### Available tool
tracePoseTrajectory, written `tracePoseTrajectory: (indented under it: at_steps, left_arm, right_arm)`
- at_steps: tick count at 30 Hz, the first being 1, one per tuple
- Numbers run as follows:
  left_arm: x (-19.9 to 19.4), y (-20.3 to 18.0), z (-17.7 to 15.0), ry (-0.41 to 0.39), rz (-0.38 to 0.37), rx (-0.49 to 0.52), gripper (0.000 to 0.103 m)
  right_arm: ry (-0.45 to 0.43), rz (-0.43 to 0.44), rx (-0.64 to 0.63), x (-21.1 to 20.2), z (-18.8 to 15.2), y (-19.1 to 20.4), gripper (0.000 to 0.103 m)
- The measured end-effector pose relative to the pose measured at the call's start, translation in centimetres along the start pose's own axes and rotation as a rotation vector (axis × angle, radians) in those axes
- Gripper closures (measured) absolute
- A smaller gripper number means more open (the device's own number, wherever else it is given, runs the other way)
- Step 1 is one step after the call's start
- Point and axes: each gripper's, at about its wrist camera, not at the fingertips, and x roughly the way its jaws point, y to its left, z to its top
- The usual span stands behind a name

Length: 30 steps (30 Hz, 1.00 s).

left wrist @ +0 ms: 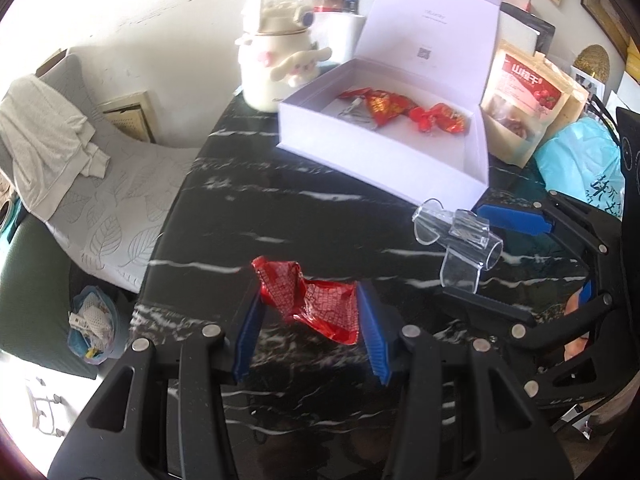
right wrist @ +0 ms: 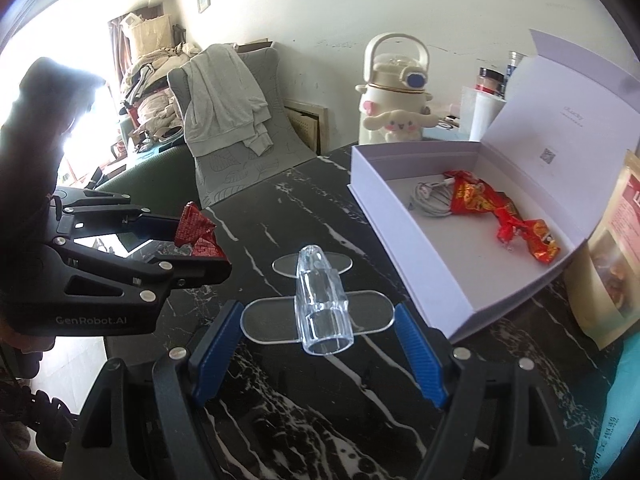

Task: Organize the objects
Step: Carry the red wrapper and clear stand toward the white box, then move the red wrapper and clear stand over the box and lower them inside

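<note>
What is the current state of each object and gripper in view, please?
White box: lid open, wrappers and cable inside.
Left gripper: shut on red wrapper.
Right gripper: fingers around clear plastic holder.
Kettle-shaped bottle: upright, lid on.

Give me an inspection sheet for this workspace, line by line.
Surface: black marble table, white veins.
Job's things: open white box holding red wrappers; clear plastic holder; red wrapper.
Clutter: cartoon water bottle, snack pouch, jars.
Grippers: left tool shut on red wrapper; right tool shut on the holder's flat tabs.
Cables: white cable in box.
Surroundings: chair with grey garment, waste bin.
</note>
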Motion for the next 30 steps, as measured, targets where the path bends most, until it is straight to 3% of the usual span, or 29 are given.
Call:
tracePoseTrajectory:
  at_steps: [17, 30]
  left_arm:
    - [1.4, -5.8, 3.5, 0.021, -0.077, 0.077, 0.059]
    - [2.6, -8.8, 7.6, 0.001, -0.126, 0.134, 0.059]
  right_arm:
    - [0.001, -0.110, 0.119, -4.4, -1.0, -5.5, 0.025]
    - [0.008, -0.148, 0.154, -4.5, -0.3, -8.8, 0.025]
